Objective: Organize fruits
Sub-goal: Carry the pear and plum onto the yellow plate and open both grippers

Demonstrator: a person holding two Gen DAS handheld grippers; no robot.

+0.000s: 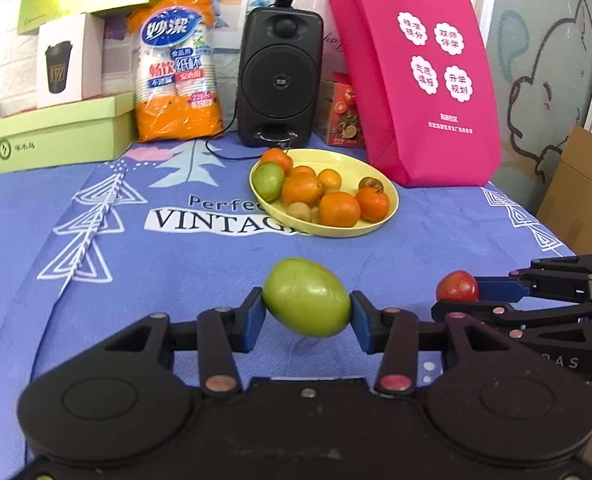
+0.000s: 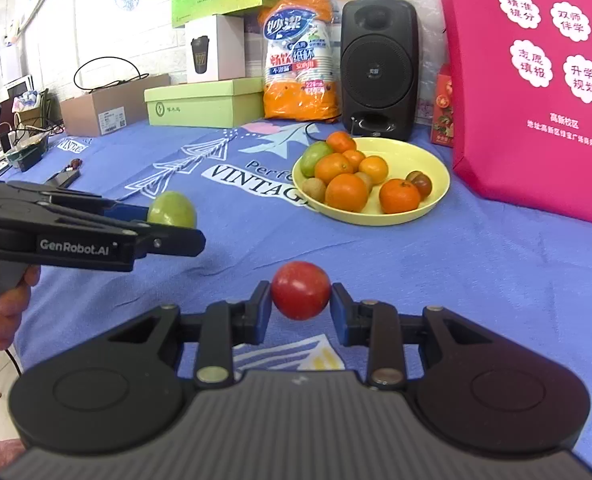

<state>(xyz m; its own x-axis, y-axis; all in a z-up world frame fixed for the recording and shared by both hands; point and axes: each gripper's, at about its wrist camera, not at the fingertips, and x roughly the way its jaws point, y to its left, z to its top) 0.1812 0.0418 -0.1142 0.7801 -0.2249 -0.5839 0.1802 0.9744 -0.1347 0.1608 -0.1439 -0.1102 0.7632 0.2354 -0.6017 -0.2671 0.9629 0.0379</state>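
Fruit plate on blue tablecloth

red carton half behind pink bag; plate hides lettering

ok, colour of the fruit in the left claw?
Green fruit, clearest in the left wrist view.

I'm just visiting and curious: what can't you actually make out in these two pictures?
- Small fruit low in the yellow plate: both views, hidden behind the oranges.
- Red box: mostly covered by the pink bag and speaker.
- Underside of the green fruit and red tomato: faces away from both cameras.
- Person: only fingers show, left edge of the right wrist view.
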